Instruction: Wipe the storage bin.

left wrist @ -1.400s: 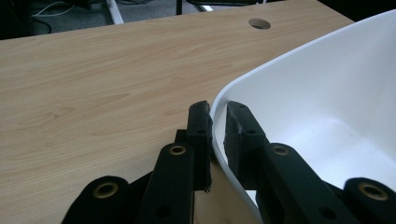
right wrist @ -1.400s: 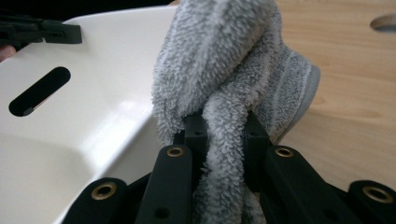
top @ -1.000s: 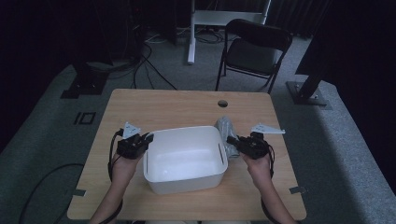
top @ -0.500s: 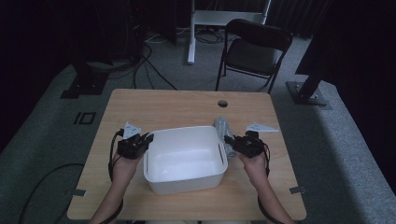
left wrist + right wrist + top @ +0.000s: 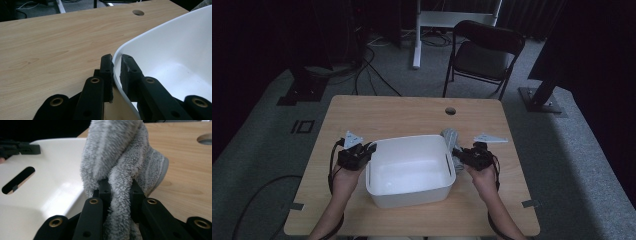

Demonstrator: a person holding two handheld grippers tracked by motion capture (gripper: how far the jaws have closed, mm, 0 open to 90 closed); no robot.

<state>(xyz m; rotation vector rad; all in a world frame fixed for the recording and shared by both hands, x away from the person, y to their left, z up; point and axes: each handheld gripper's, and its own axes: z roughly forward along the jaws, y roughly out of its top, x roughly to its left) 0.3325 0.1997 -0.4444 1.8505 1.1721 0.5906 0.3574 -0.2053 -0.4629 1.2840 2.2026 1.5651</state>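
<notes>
Firmly pinching a fluffy grey towel [image 5: 120,170] between nearly closed jaws: right gripper [image 5: 119,188], just beside the right wall of the smooth white plastic tub [image 5: 409,172] on the pale wooden table [image 5: 402,115]. Clamped on the tub's thin curved left rim, one jaw inside and one outside: left gripper [image 5: 115,65].

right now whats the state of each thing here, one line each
white tub: upright on the table, nothing seen inside
grey towel: bunched, outside the tub by its right end, pinched
left gripper: shut on the tub's rim, one jaw inside, one outside
right gripper: shut on the towel
folding chair: unfolded, standing beyond the table, seat bare
</notes>
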